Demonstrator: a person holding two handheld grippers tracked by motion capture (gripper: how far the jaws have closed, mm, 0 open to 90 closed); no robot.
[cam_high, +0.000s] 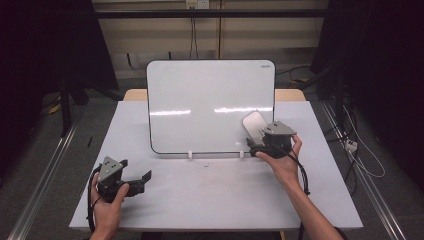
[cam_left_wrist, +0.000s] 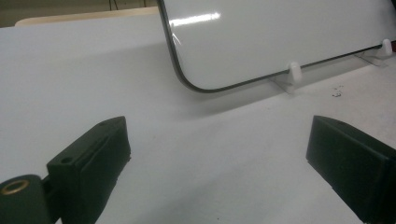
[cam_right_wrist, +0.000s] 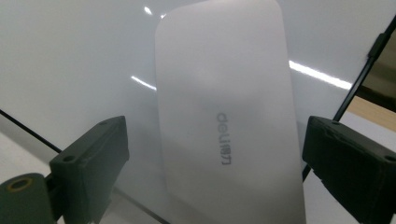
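Observation:
A white whiteboard (cam_high: 210, 105) with a dark rim stands upright on the white table (cam_high: 210, 195). A white, rounded eraser (cam_high: 253, 124) with a grey logo lies flat against the board's lower right part. My right gripper (cam_high: 255, 144) is just below and in front of it. In the right gripper view the eraser (cam_right_wrist: 224, 93) sits between the wide-apart jaws of the right gripper (cam_right_wrist: 215, 140), with a gap at each side. My left gripper (cam_high: 136, 170) rests low near the table's front left, open with nothing between its jaws (cam_left_wrist: 219, 135), facing the board's lower left corner (cam_left_wrist: 187, 79).
Two white clip feet (cam_high: 190, 155) (cam_high: 242, 154) hold the board's bottom edge. A few dark specks (cam_left_wrist: 337, 91) lie on the table near the feet. A wooden tabletop (cam_high: 135, 94) shows behind the white one. Cables (cam_high: 360, 150) lie on the floor at the right.

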